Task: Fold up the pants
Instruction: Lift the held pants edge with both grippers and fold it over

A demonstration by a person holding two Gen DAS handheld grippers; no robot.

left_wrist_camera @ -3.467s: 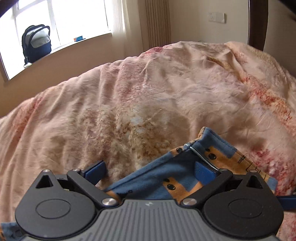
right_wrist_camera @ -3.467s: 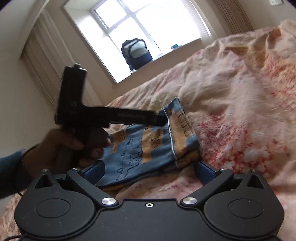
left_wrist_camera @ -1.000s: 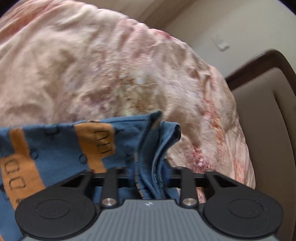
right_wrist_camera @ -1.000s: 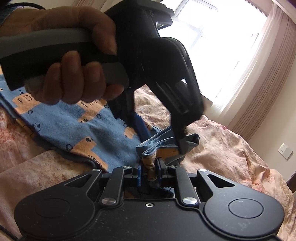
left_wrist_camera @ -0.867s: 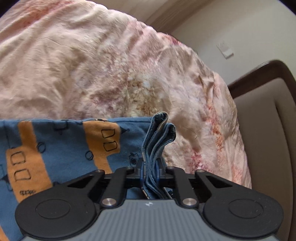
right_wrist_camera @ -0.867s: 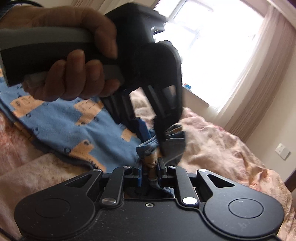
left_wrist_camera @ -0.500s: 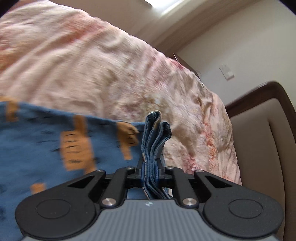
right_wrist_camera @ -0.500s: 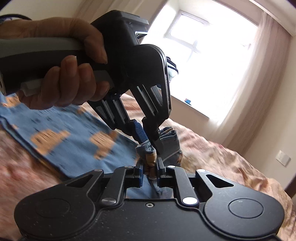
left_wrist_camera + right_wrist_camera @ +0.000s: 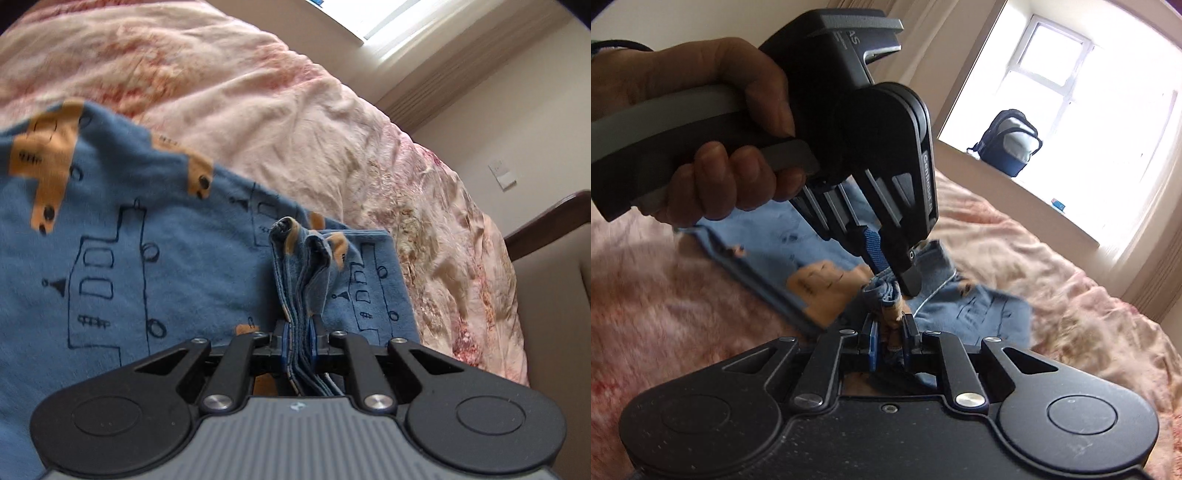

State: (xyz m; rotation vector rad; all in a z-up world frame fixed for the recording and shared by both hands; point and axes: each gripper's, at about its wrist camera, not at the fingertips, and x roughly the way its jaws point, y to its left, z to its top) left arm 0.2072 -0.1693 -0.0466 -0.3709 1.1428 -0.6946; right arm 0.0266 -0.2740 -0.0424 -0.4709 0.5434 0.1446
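Blue rubbery pads of the left hand-held gripper (image 9: 298, 338) are pressed together on a bunched stack of fabric edges, several layers of the pants (image 9: 110, 258) pinched at once. The right hand-held gripper (image 9: 889, 341) is likewise clamped on a gathered tuft of the same garment, and in the right wrist view the left one comes down from above with its tips almost touching that tuft, so the two grips sit just beside each other. A hand (image 9: 701, 147) wraps the left tool's handle.

Outward from the pads, the pants spread in a broad blue sheet printed with orange patches and dark line drawings, draped loosely over the bed (image 9: 332, 129), which is covered by a fluffy pink-and-cream blanket. Part of the cloth looks blurred, so its exact lie is hard to read.

The garment looks like thin, soft knit: light, limp, with no stiffness to hold a shape. It will likely sag and trail from wherever it is pinched, and the fuzzy blanket may drag at it. Layers could slip apart if the pinch is shallow. Hemmed or seamed edges, as gripped now, seem the safest hold; gripping at two well-separated corners would probably keep a fold line straighter than two neighbouring pinches.

A backpack (image 9: 1008, 144) sits on the windowsill beyond.
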